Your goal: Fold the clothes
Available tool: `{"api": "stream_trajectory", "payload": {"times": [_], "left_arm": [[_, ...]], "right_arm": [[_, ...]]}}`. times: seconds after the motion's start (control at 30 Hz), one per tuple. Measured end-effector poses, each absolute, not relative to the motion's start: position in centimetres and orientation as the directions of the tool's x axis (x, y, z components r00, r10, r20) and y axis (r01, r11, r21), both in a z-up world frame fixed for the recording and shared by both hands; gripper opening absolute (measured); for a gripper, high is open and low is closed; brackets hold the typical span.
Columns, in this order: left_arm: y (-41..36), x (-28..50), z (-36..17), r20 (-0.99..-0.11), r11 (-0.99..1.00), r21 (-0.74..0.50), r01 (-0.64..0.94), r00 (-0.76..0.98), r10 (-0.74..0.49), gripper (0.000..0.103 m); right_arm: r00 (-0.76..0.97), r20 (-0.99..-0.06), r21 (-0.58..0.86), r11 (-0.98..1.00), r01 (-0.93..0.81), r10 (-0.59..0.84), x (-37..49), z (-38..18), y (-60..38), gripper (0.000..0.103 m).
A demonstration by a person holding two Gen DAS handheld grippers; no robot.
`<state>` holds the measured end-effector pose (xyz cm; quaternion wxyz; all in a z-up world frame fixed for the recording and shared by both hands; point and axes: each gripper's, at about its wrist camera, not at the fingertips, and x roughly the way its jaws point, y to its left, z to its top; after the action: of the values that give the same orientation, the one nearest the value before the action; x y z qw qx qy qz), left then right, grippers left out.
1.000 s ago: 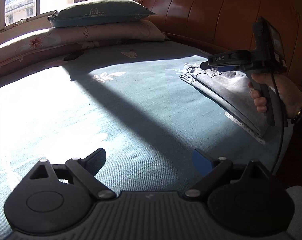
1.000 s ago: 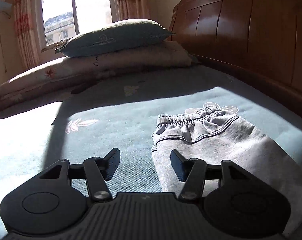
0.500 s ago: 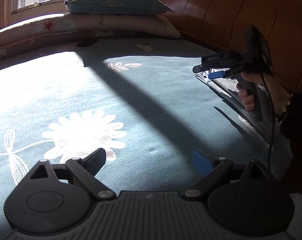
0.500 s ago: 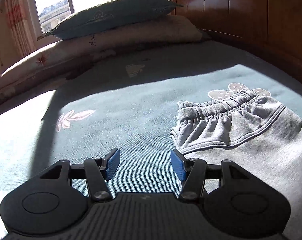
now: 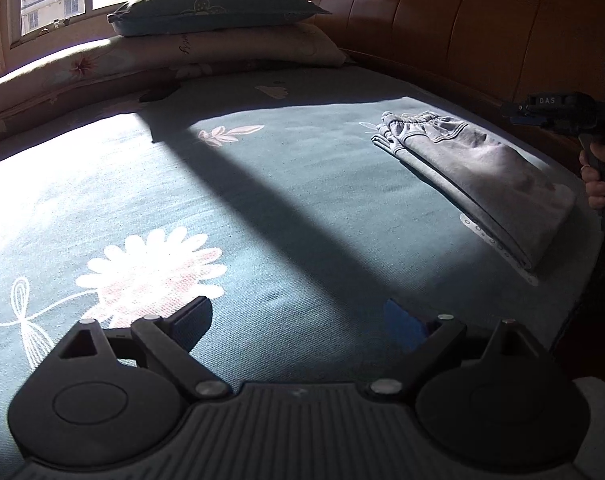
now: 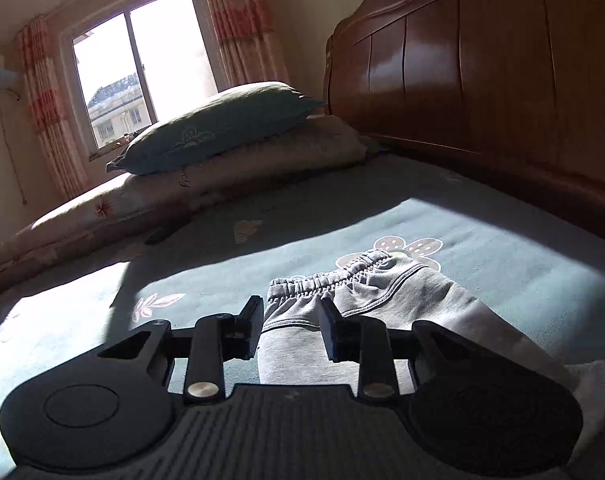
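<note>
**Grey pants folded near the headboard, both jaws empty**

So at this moment the folded grey sweatpants with the elastic waistband [image 5: 478,172] lay flat on the teal flower-print bedspread [image 5: 262,208], over by the brown wooden headboard [image 5: 462,32]. Looked like a tidy narrow stack, waistband end pointing away from the jaws, part in sun and part in shade.

The left gripper [image 5: 298,320] hung over bare bedspread with its jaws spread wide, nothing between them. The pants sat well ahead and off to the right of those jaws. A big white and pink printed flower was just left of the left jaw.

The right gripper [image 6: 290,326] was right over the pants. From its own camera, the sweatpants [image 6: 382,300] ran between and under the jaws, waistband just ahead of the tips. The jaws were parted with a clear gap, so released, not pinching the fabric. Couldn't tell if the tips touched the cloth.

From the left camera, a person's hand [image 5: 596,184] gripped the right gripper's handle at the far right edge.

Far ahead of both jaws, a dark teal pillow [image 6: 214,128] sat stacked on a beige floral pillow [image 6: 242,164], beside a sunlit window [image 6: 142,72].
</note>
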<state>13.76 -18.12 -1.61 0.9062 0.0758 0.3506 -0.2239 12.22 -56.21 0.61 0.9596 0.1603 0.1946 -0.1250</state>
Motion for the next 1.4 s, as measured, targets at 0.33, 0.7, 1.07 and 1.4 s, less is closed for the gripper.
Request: {"api": "stream_trajectory", "payload": {"times": [0.33, 0.7, 1.07, 1.4], "left_arm": [[-20.8, 14.0, -2.1, -0.691, 0.871, 0.041, 0.489, 0.644, -0.329, 0.093], [-20.4, 14.5, -2.6, -0.699, 0.875, 0.026, 0.483, 0.634, -0.329, 0.093], [-19.4, 14.8, -2.8, -0.705, 0.883, 0.018, 0.469, 0.632, -0.322, 0.093], [-19.4, 14.9, -3.1, -0.724, 0.885, -0.001, 0.465, 0.611, -0.321, 0.093]], "right_arm": [[0.778, -0.526, 0.272, 0.798, 0.538, -0.345, 13.7, -5.6, -65.9, 0.012], [0.742, -0.583, 0.213, 0.819, 0.533, -0.331, 16.4, -6.6, -66.1, 0.013], [0.684, -0.659, 0.15, 0.837, 0.527, -0.312, 21.5, -7.4, -66.3, 0.016], [0.694, -0.651, 0.154, 0.842, 0.517, -0.307, 25.3, -5.5, -66.1, 0.02]]}}
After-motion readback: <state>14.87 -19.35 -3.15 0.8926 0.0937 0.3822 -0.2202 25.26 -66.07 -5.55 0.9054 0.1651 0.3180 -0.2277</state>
